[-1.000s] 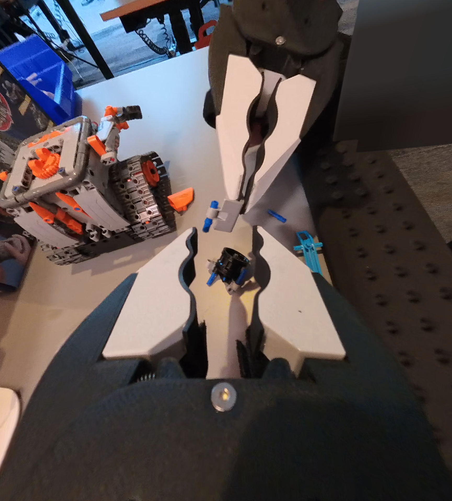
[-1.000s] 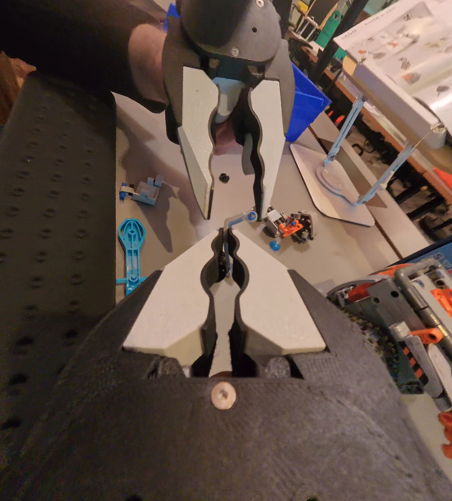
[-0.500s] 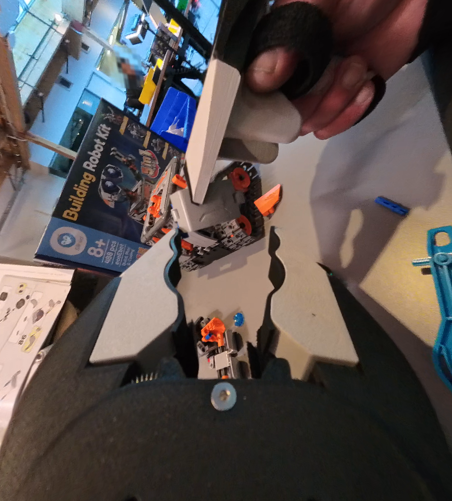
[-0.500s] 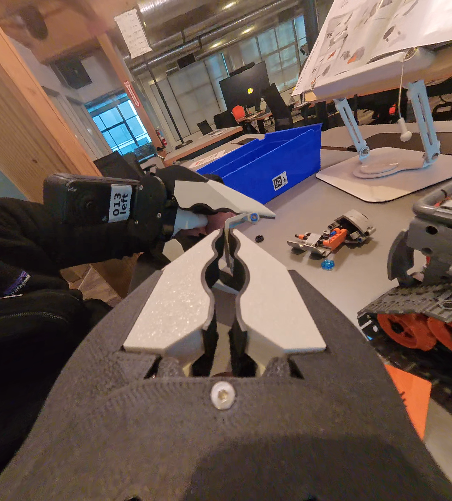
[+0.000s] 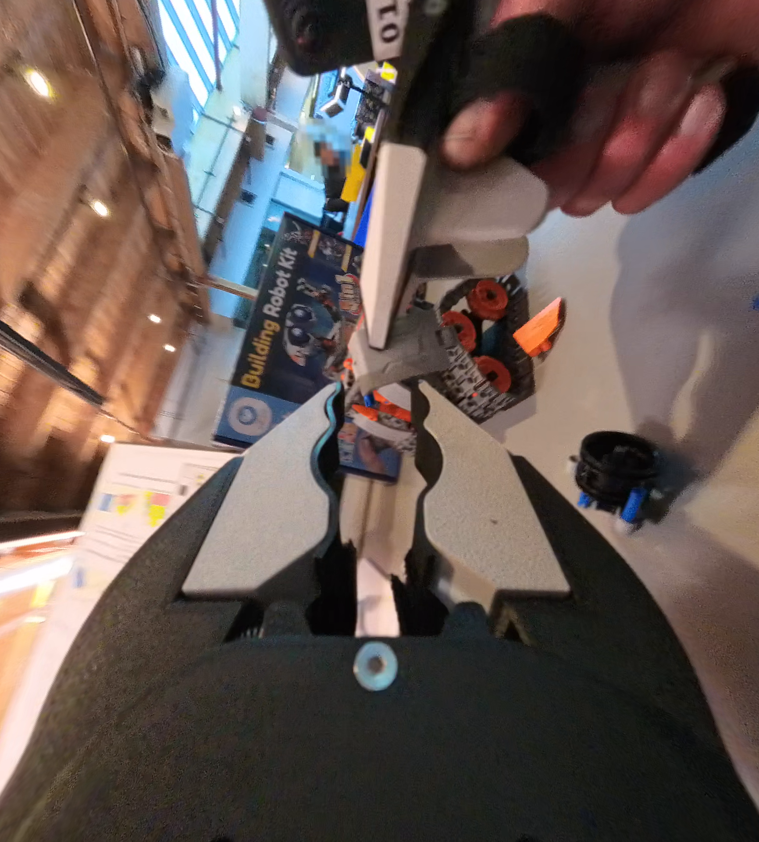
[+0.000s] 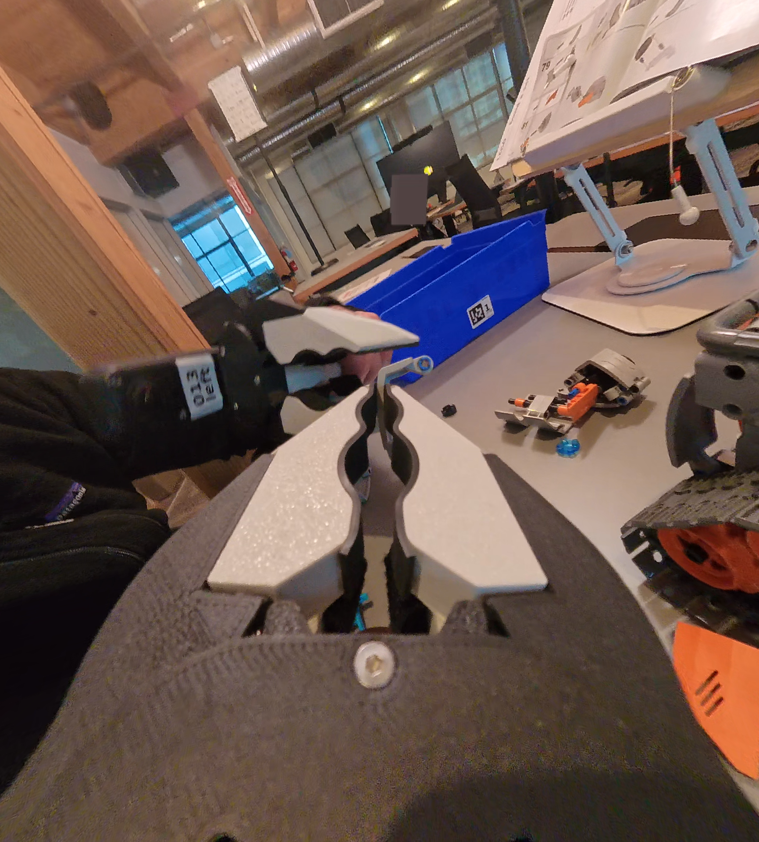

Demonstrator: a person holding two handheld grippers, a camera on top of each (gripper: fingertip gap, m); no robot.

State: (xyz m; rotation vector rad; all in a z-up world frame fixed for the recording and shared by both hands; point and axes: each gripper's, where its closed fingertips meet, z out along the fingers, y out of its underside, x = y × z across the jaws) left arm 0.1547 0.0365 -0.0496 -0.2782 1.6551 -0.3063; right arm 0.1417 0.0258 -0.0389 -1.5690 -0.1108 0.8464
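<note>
My right gripper (image 6: 379,392) is shut on a thin grey bent beam (image 6: 398,368) with a blue pin at its free end, held in the air above the table. My left gripper (image 5: 377,391) is open and empty, and its tips are level with the lower end of that grey beam (image 5: 395,360). In the left wrist view the right gripper (image 5: 375,341) comes down from above, held by a gloved hand (image 5: 619,114). In the right wrist view the left gripper (image 6: 407,341) points in from the left, just above the beam's pin end.
A grey and orange tracked robot model (image 6: 733,501) (image 5: 482,346) stands close by, with a loose orange panel (image 6: 719,701) beside it. On the table lie a black wheel part with blue pins (image 5: 616,469), a small grey-orange assembly (image 6: 573,401), a blue round stud (image 6: 568,447), a blue bin (image 6: 459,282) and a booklet stand (image 6: 641,273). The grippers are tip to tip, or close to it.
Both grippers have risen from the table and tilted towards level. My left gripper has left the black wheel part and closed in on the grey beam. My right gripper still holds the beam.
</note>
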